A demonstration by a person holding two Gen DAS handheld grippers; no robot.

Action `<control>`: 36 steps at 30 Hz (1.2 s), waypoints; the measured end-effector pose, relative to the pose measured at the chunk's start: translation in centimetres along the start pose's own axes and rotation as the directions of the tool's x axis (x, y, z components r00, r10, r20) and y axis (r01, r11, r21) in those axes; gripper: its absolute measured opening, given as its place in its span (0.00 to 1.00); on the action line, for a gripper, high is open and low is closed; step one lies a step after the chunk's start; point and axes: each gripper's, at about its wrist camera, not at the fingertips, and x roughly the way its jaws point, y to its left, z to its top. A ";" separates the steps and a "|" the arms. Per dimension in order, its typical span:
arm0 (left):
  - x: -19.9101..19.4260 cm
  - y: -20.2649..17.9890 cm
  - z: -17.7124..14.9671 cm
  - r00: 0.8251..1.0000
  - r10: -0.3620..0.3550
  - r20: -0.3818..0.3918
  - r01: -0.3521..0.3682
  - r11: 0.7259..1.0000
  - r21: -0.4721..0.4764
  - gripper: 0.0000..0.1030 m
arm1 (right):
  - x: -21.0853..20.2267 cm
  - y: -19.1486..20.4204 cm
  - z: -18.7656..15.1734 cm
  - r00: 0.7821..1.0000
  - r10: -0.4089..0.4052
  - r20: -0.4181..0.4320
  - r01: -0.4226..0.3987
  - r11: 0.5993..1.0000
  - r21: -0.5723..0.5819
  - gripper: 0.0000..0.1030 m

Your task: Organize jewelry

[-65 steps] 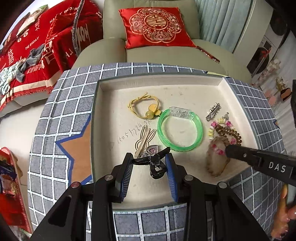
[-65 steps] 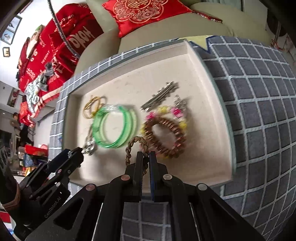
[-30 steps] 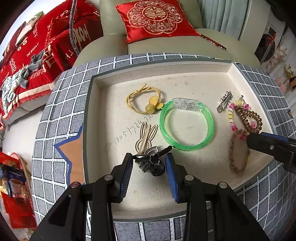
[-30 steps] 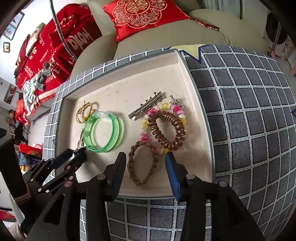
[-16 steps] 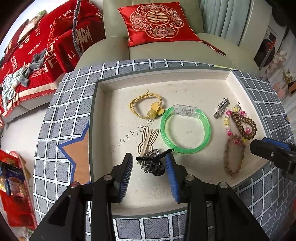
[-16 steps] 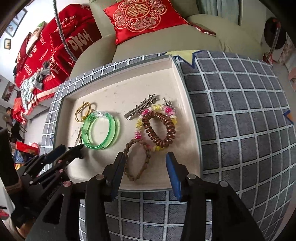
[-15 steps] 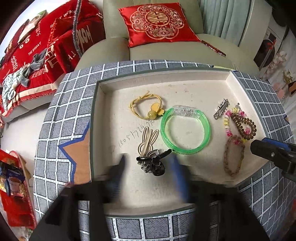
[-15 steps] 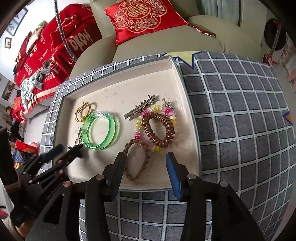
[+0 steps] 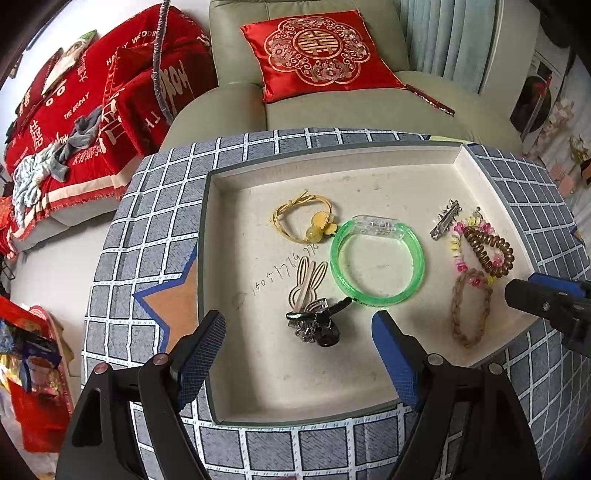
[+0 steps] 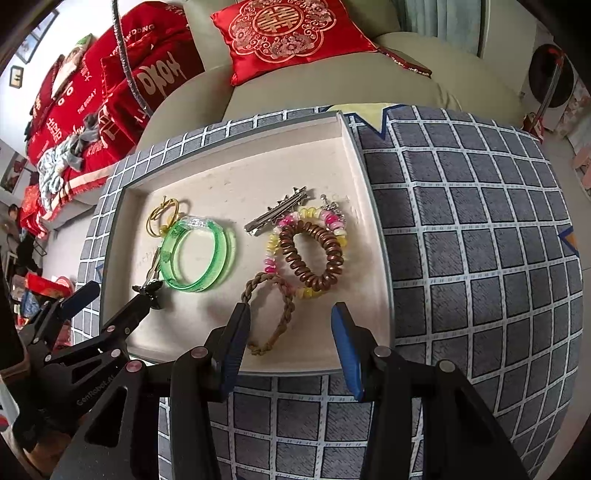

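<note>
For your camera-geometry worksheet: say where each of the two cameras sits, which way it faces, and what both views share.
Left wrist: on the left gripper, facing down over the tray toward the sofa; its open fingers frame a black clip.
Right wrist: on the right gripper, over the tray's right end; open fingers straddle a braided band.
Shared: tray, green bangle, red cushion, each other's gripper.

A shallow beige tray (image 9: 218,280) holds the jewelry: a yellow hair tie (image 9: 301,221), a green bangle (image 9: 376,264) lying flat, and a dark clip cluster (image 9: 316,323) below a bunny-shaped clip (image 9: 308,282). To the right lie a silver barrette (image 10: 277,215), a pink-yellow bead bracelet (image 10: 334,221) ringing a brown coil tie (image 10: 312,254), and a brown braided band (image 10: 271,314).
</note>
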 end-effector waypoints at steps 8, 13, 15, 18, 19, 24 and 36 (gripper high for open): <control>-1.1 0.1 -0.5 1.000 0.004 0.016 -0.004 1.000 -0.001 1.00 | -0.4 0.7 -0.4 0.999 0.032 -0.003 -0.032 0.999 -0.009 0.72; -2.1 0.4 -1.1 1.000 0.009 0.019 -0.008 1.000 -0.010 1.00 | -1.7 1.0 -0.7 0.999 0.037 0.040 -0.038 0.999 0.005 0.77; -2.6 0.5 -1.5 1.000 0.007 0.024 -0.007 1.000 -0.013 1.00 | -2.3 0.9 -1.1 0.997 0.043 0.070 -0.045 0.999 0.022 0.88; -3.7 0.7 -2.3 0.999 0.015 0.041 -0.015 1.000 -0.019 1.00 | -3.1 0.9 -1.7 0.993 0.033 0.113 -0.036 0.999 0.022 0.88; -4.0 0.7 -2.5 0.999 0.017 0.046 -0.016 1.000 -0.022 1.00 | -3.6 1.0 -2.1 0.990 0.024 0.138 -0.026 1.000 0.015 0.88; -6.3 1.1 -4.2 0.995 0.036 0.089 -0.032 0.999 -0.040 1.00 | -6.1 2.1 -4.1 0.964 -0.040 0.263 0.057 0.997 -0.057 0.88; -11.8 1.6 -7.5 0.986 0.036 0.160 -0.021 0.995 -0.095 1.00 | -11.0 2.7 -8.8 0.935 -0.066 0.347 0.093 0.994 -0.062 0.88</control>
